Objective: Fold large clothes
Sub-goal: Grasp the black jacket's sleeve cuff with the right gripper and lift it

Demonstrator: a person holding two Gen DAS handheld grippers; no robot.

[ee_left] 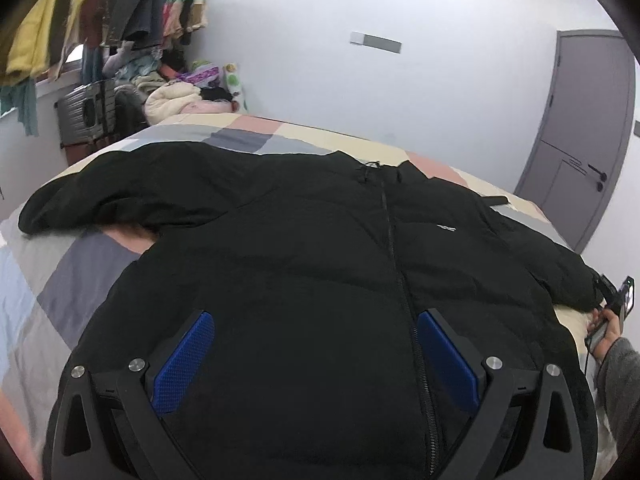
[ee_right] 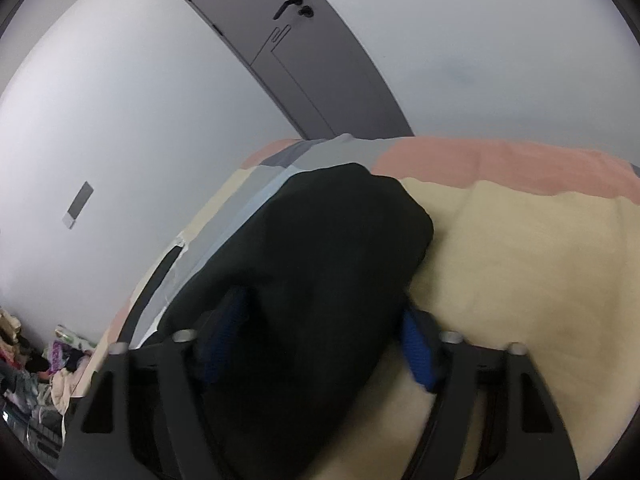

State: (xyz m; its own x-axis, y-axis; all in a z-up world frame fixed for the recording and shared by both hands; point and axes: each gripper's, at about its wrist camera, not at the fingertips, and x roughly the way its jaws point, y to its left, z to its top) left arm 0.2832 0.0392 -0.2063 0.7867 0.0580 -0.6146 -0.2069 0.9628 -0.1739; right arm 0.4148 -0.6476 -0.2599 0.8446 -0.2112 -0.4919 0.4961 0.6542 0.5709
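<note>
A large black zip-up jacket (ee_left: 320, 240) lies spread front-up on the patchwork bed (ee_left: 72, 264), sleeves out to both sides. My left gripper (ee_left: 316, 328) is open, its blue pads (ee_left: 184, 360) apart above the jacket's lower hem near the zip. In the right wrist view the jacket's right sleeve (ee_right: 332, 240) lies between the blue pads (ee_right: 416, 348) of my right gripper (ee_right: 320, 320), which is wide apart around the sleeve, not clamped. The right gripper also shows in the left wrist view at the sleeve end (ee_left: 612, 300).
The bed cover (ee_right: 520, 260) is cream, pink and grey. A grey door (ee_left: 584, 132) stands at the right wall. A suitcase (ee_left: 84, 112), a heap of clothes (ee_left: 172, 92) and hanging clothes (ee_left: 80, 20) fill the far left corner.
</note>
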